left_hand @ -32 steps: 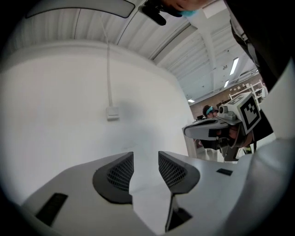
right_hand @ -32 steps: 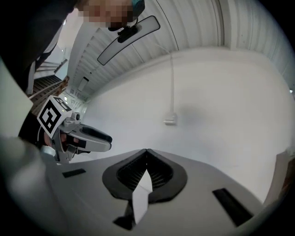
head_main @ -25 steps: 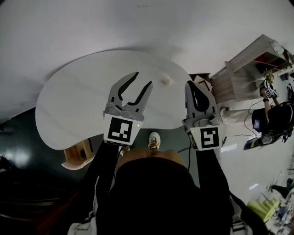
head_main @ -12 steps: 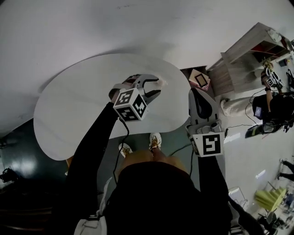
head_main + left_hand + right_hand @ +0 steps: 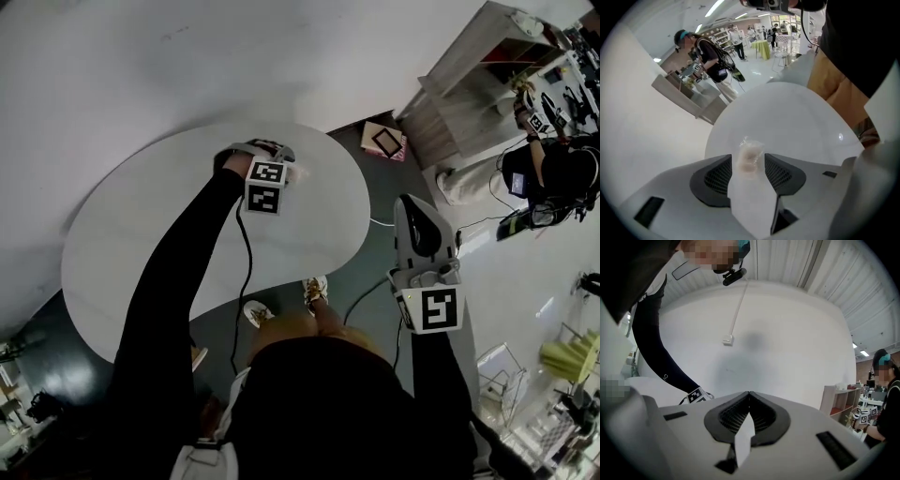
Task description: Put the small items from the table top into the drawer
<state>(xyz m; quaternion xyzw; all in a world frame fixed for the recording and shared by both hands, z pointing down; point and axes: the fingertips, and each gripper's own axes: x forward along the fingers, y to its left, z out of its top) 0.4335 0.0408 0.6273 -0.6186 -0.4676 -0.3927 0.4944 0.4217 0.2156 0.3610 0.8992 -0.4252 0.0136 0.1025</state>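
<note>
Head view: the person is leaning over a white rounded table (image 5: 159,234) and reaching the left arm across it. The left gripper (image 5: 748,160) is pointing steeply down at the far side of the tabletop, its marker cube (image 5: 265,186) facing up.

Left gripper view: the jaws are standing apart and have just been opening. A small wrapped item (image 5: 750,151), beige in a clear wrapper, is lying on the table between the two jaw tips. The pads (image 5: 721,174) are flanking it closely without pressing on it, so nothing is being gripped.

The right gripper (image 5: 413,206) is hanging off the table's near right edge, above the dark floor, and pointing roughly level. Right gripper view: its jaws are meeting at the tips with nothing between them, and are facing a plain white wall
</note>
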